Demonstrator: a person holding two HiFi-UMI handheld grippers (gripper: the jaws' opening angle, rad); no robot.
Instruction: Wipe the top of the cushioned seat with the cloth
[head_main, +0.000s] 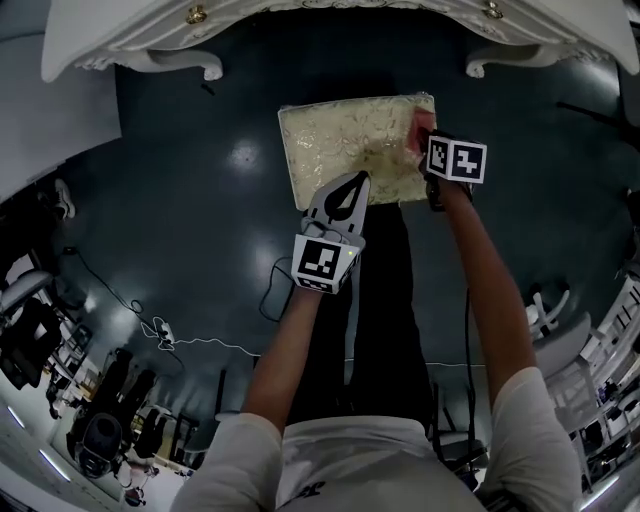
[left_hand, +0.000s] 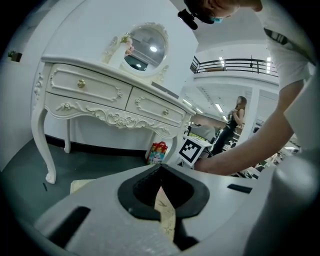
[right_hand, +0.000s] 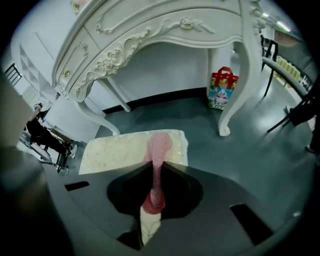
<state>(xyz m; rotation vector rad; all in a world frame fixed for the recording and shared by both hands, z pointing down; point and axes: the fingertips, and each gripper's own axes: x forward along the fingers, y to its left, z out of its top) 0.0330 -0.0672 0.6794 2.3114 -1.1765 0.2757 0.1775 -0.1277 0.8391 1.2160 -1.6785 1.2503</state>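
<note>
- My right gripper (right_hand: 157, 169) has its jaws pinched on the cloth (right_hand: 159, 148), a pink, netted strip that runs forward from the jaws and bunches on the cushioned seat (right_hand: 114, 151).
- From the head view the cloth (head_main: 417, 136) lies at the seat's right edge, near its far corner, just ahead of my right gripper (head_main: 428, 152).
- My left gripper (left_hand: 161, 168) has its tips closed together with nothing caught; cream patterned fabric shows through the slit behind them. It sits over the seat's near edge (head_main: 354, 181).
- The seat (head_main: 340, 145) is a square pad of cream brocade on a dark glossy floor (head_main: 200, 200).
- Beyond it stands a white carved dressing table (right_hand: 150, 35) with curved legs.
- Only the left gripper view shows its oval mirror (left_hand: 145, 47).
- A bright gift bag (right_hand: 222, 90) stands by one leg; the head view misses it.
</note>
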